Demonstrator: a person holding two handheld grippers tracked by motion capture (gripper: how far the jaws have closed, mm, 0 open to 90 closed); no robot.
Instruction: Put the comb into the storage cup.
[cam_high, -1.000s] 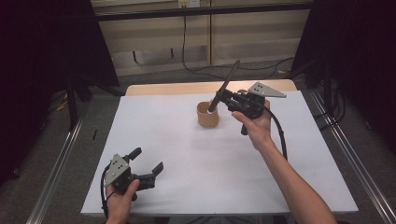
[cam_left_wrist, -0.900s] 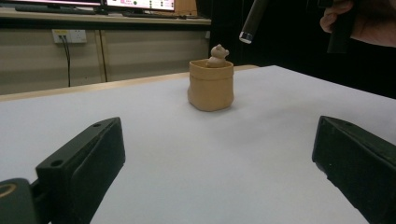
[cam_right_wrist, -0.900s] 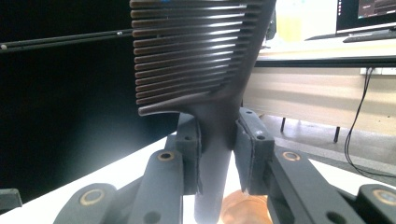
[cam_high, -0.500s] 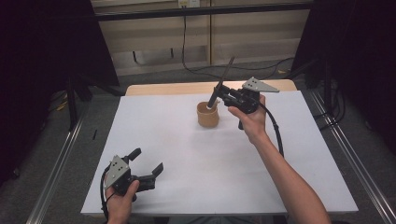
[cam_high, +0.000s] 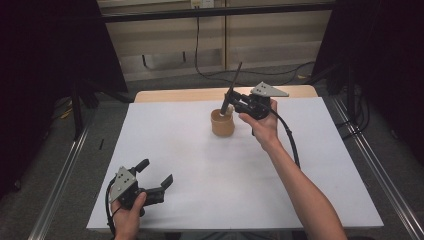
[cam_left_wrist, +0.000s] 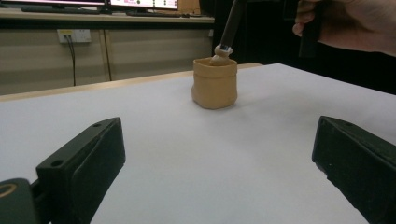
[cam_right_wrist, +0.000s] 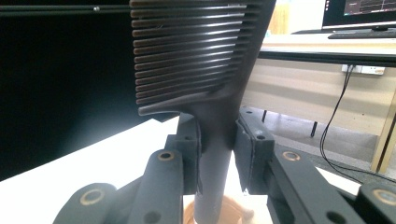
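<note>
High view: my right gripper (cam_high: 231, 104) sits at the far side of the table (cam_high: 260, 200), clamped on a dark tool (cam_high: 233, 82) that angles up and away. Its pale lower tip is at the mouth of the tan cup (cam_high: 222, 123). My read is that the step in hand is seating the tool in the cup. To do it well I keep the tool over the cup's centre, lower straight, and don't push sideways; the cup looks soft and light and would likely tip or slide. I release only once the tip bottoms out. My left gripper (cam_high: 156, 176) rests near the near-left corner, jaws spread, holding nothing, well apart from the cup.

Left gripper view: both black jaws stand wide apart with bare table between them. The cup (cam_left_wrist: 214, 83) stands upright well beyond them, roughly centred in the gap. The tool (cam_left_wrist: 229, 30) enters from above, its pale tip at or just inside the rim; I cannot tell if it touches bottom. The right hand (cam_left_wrist: 345, 25) is at upper right.

Right gripper view: the jaws pinch the tool's (cam_right_wrist: 212, 154) stem from both sides, firm contact. Above the jaws the tool widens into a ribbed, comb-like head. The cup (cam_right_wrist: 233, 210) lies directly below the jaws, just beyond the stem, mostly hidden.
</note>
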